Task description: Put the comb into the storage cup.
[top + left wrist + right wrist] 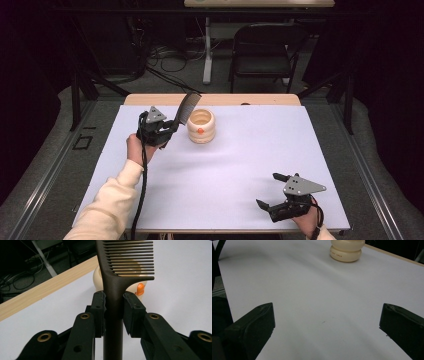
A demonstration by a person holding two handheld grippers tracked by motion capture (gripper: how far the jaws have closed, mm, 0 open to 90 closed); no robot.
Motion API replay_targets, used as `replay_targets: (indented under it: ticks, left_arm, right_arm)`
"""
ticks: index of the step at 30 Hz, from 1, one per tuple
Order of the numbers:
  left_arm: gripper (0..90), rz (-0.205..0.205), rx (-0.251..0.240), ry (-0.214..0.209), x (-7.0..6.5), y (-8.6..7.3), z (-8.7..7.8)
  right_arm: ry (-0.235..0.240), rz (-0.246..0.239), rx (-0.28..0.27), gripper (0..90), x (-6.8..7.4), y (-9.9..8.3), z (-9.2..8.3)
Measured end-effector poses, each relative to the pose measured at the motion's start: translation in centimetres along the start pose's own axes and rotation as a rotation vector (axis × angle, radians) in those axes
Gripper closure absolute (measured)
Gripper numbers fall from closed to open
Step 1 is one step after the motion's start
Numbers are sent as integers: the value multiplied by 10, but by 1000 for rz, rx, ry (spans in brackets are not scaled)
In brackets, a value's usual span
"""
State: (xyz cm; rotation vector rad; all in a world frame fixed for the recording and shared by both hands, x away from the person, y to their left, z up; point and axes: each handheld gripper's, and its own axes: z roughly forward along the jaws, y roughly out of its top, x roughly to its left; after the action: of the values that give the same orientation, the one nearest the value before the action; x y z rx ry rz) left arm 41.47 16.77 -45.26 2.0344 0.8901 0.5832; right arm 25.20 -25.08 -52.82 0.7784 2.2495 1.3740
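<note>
My left gripper (171, 128) is shut on the handle of a dark comb (187, 107), held off the table with the toothed end up and right, just left of a cream ribbed cup (201, 126) with an orange spot. In the left gripper view the comb (113, 290) stands between the two pads, and the cup (98, 277) sits right behind it. My right gripper (271, 191) rests near the table's front right edge, jaws wide open with nothing between them. The right gripper view shows the cup (347, 250) far off.
A white sheet (240, 165) covers the table, with a wooden edge (215, 99) at the back. A black folding chair (262, 50) and cables lie on the floor beyond. A cable (142, 185) trails from the left gripper along the sleeve.
</note>
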Motion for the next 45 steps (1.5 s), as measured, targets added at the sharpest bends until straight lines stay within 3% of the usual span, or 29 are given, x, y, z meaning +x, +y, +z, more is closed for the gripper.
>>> replay_targets:
  ticks: [45]
  left_arm:
    - [722,6,4,11,6,18,16]
  right_arm:
    - [4,4,0,0,0,0,0]
